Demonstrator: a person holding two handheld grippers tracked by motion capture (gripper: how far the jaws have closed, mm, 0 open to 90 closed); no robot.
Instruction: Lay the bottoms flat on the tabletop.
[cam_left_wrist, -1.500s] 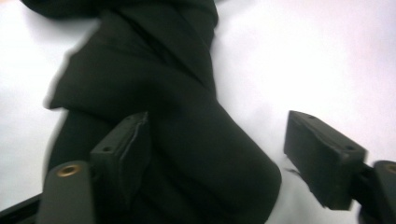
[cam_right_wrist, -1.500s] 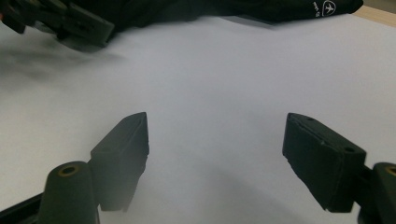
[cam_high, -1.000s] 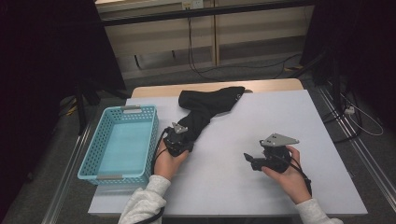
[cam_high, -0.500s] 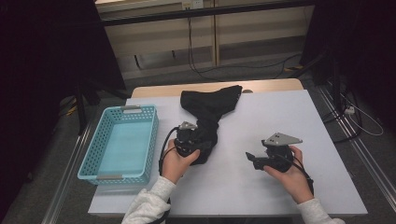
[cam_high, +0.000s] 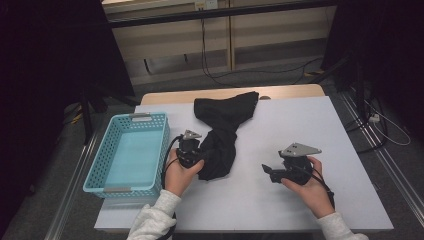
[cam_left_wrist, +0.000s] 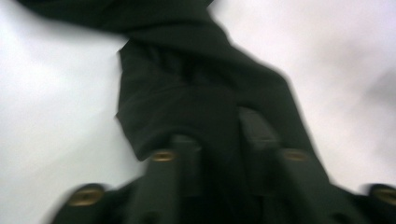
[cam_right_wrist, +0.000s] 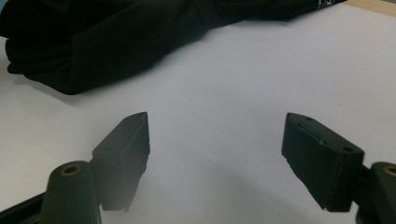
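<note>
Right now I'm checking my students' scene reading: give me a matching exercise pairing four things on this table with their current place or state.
Things:
1. black cloth
2. blue basket
3. left gripper
4. right gripper

States:
A. jaws wide apart over bare white table
B. stands empty at the table's left edge
C. lies bunched mid-table, stretching toward the far edge
D. jaws have just been closing, with a fold between them

Pairs: 1-C, 2-B, 3-D, 4-A

High view looks down over table (cam_high: 310, 125), gripper views close, all sharing black cloth (cam_high: 222, 135)
</note>
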